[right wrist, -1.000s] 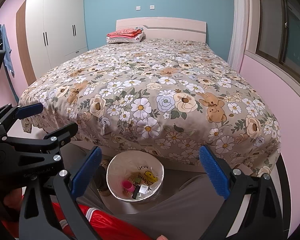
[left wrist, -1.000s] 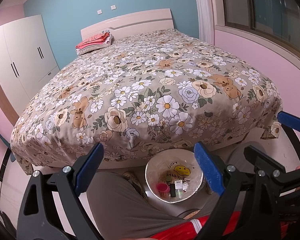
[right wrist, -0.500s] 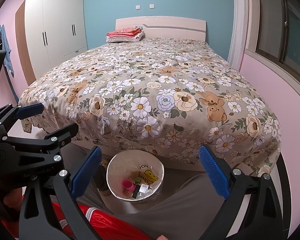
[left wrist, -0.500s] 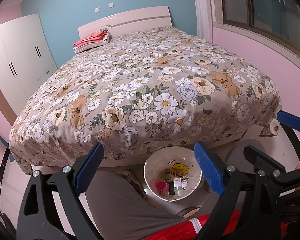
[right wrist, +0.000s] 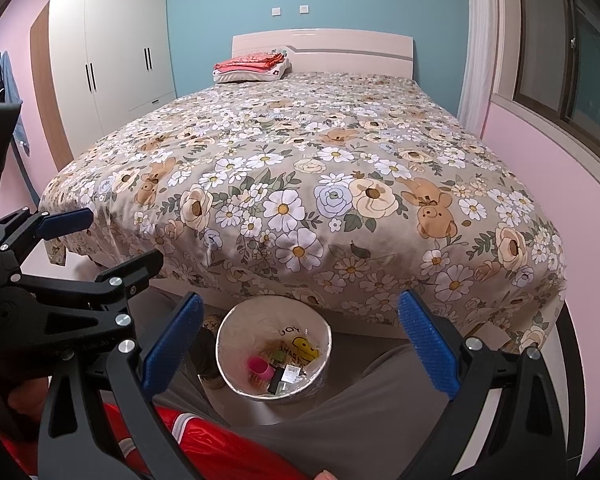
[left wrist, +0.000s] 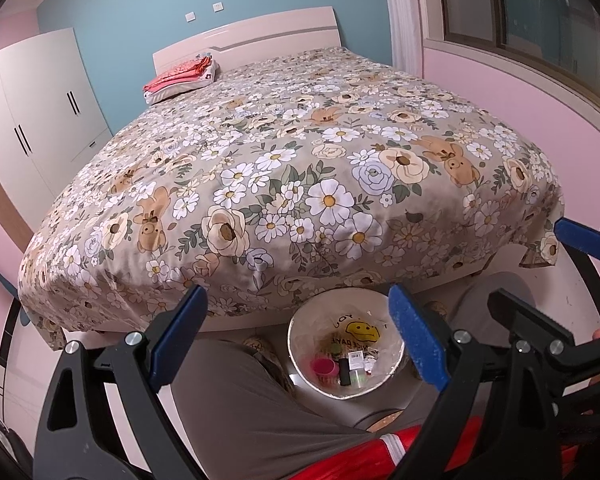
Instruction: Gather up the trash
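At nine o'clock my left gripper is spread wide with nothing between its blue pads. At six o'clock, on the floor between my knees and touching the foot of the bed, the bin holds a pink cup, a black item and wrappers. At three o'clock my right gripper gapes equally empty. The bedspread shows no litter, so I judge the collecting nearly finished.

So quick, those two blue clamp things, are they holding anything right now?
Left gripper: open, holding nothing.
Right gripper: open, holding nothing.
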Demonstrator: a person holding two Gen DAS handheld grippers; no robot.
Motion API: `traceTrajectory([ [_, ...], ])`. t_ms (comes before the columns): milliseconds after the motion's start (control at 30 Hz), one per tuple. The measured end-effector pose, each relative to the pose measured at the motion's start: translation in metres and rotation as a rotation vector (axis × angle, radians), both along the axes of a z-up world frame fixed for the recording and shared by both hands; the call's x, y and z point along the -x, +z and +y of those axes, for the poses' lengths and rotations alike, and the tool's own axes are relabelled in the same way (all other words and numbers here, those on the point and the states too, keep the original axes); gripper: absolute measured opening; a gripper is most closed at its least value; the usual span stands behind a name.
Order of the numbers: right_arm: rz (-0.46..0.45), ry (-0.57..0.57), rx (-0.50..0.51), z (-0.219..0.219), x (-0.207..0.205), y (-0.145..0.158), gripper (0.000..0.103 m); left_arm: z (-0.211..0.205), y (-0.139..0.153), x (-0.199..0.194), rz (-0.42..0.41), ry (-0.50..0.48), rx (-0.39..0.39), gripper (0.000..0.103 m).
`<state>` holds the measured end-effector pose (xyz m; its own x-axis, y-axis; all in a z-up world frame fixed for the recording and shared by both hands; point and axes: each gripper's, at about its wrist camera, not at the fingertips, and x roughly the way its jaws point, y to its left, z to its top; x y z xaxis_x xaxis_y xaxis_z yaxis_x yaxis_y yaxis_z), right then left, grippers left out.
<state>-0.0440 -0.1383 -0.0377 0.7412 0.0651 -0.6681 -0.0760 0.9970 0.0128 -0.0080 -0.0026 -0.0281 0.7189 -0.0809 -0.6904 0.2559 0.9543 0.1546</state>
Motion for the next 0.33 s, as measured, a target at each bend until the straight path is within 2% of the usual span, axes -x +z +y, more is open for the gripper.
traceTrajectory([
  [333,0.004,0.0,-0.004,0.0001,-0.001,-0.001,0.099,-0.001,-0.0002,0.0009,-0.009,0.006,-0.012,0.09],
])
